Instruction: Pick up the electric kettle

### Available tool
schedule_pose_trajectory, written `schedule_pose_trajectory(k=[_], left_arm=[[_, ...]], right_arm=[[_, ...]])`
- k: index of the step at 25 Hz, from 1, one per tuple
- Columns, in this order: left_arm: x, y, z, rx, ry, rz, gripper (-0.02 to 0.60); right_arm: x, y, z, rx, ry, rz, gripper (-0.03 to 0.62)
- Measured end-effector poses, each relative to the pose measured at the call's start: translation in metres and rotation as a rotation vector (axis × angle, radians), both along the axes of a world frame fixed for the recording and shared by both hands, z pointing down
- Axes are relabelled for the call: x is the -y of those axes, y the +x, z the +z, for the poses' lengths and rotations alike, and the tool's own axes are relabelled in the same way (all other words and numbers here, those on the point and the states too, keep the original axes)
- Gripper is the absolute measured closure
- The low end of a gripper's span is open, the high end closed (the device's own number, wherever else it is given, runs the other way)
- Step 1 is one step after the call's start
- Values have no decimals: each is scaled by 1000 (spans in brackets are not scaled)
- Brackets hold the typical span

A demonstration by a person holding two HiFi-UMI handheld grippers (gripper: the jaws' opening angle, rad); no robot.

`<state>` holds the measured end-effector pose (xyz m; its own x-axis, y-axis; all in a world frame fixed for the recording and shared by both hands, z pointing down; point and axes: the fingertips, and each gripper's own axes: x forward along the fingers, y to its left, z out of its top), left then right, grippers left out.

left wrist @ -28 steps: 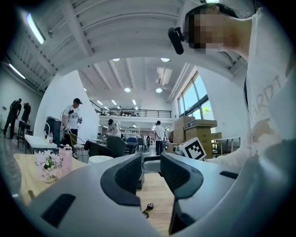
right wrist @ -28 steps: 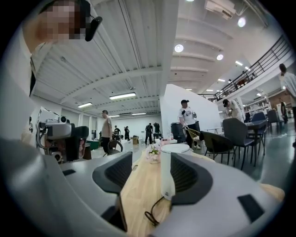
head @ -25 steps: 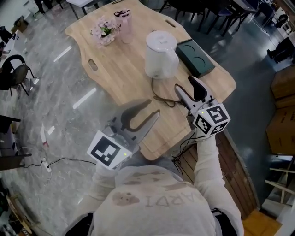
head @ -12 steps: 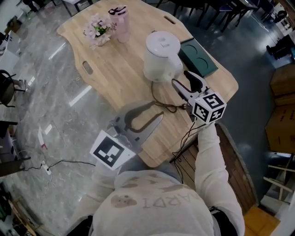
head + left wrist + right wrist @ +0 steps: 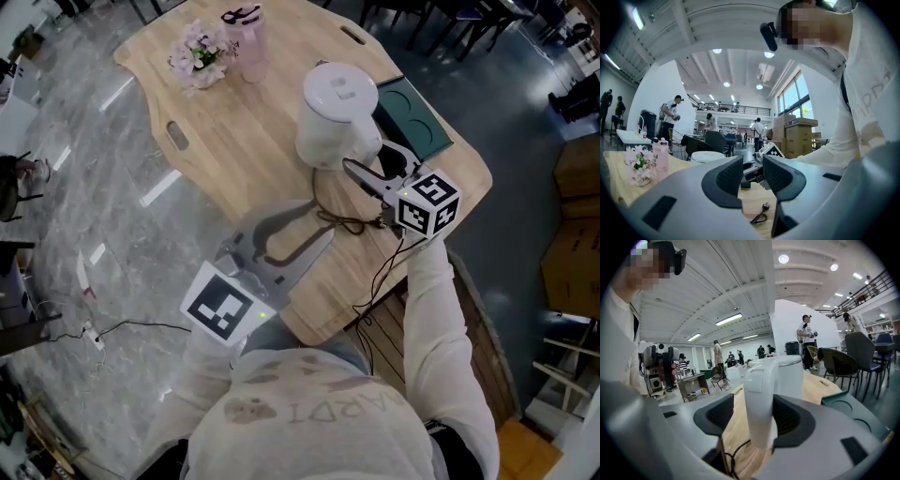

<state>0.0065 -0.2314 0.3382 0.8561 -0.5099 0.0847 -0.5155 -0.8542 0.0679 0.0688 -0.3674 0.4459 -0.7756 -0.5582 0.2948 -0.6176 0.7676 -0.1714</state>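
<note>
The white electric kettle (image 5: 333,112) stands upright on the wooden table (image 5: 234,141), its handle toward me. My right gripper (image 5: 375,167) reaches in from the right, jaws on either side of that handle. In the right gripper view the white handle (image 5: 759,380) stands upright between the two dark pads of the right gripper (image 5: 757,418), close to the right pad with a gap at the left one. My left gripper (image 5: 314,220) hangs open over the table's near edge, with nothing between the jaws. The kettle's lid (image 5: 712,157) shows past the left gripper (image 5: 752,171).
A black power cord (image 5: 333,220) with a plug (image 5: 764,206) lies looped on the table in front of the kettle. A dark green box (image 5: 412,117) lies to the right of the kettle. A pink bottle (image 5: 246,37) and a small flower pot (image 5: 197,58) stand at the far end.
My right gripper has moved forward and left from the table's near right edge, and its jaws now straddle the kettle's handle. The left gripper has stayed put.
</note>
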Motion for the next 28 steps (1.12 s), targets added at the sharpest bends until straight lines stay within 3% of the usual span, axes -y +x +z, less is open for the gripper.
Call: schedule_pose_trajectory(k=[5,19,24,28], left_arm=[[6,-5,4,-4,-12,-10,472],[15,-23,12,13,1,-25,472],[18,-32,16,15,-5,-34,472],[21,-38,17,10,-9,-39,472]], right_arm=[[-4,-6,0,46,-46,-98,352],[-20,-62,11,52,-73,-300,355],[-22,-82,12,44,-57,-337,356],[-17,-93,10,42,-34,-308,357]])
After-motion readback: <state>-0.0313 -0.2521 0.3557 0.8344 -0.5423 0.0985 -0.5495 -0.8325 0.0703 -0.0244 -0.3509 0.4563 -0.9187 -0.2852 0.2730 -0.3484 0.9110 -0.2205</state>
